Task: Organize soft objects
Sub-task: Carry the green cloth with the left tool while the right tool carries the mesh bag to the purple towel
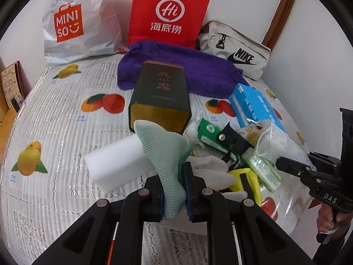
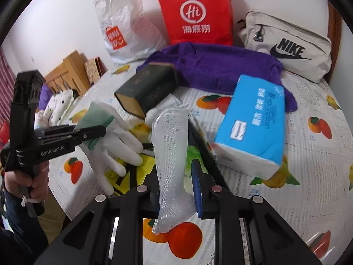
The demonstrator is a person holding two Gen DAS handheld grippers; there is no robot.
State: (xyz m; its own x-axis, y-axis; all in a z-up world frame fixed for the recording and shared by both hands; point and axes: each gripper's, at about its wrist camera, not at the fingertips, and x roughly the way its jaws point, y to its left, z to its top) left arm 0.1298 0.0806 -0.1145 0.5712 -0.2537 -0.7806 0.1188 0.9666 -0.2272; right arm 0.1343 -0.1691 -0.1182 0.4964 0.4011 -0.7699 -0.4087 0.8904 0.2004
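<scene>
White wall backs a table [image 1: 55, 114] covered in a fruit-printed cloth. Everything below is placed from the dark green tin [image 1: 160, 97], which lies on its side mid-table with gold characters too small to read.

Behind the tin spreads a purple towel [image 1: 198, 70]. Beyond that, against the wall, stand a white plastic bag [image 1: 79, 22] marked "MINISO", a red bag [image 1: 169, 13] with a "Hi" logo and "海底捞", and a beige pouch [image 1: 238, 50] lettered "NIKE".

Right of the tin lies a blue tissue pack [image 1: 256, 106], its print unreadable. In front of the tin crowd a white sponge block [image 1: 119, 163], a white glove [image 2: 117, 141], green packets and a small sanitiser bottle [image 1: 264, 170].

The left tongs [image 1: 174, 190], marked "GenRobot.AI", are clamped on a mint-green knit cloth [image 1: 165, 152], lifted in front of the tin. The right tongs [image 2: 176, 190], marked "DAS", are closed on a clear mesh pouch [image 2: 169, 154] right of the cloth.
</scene>
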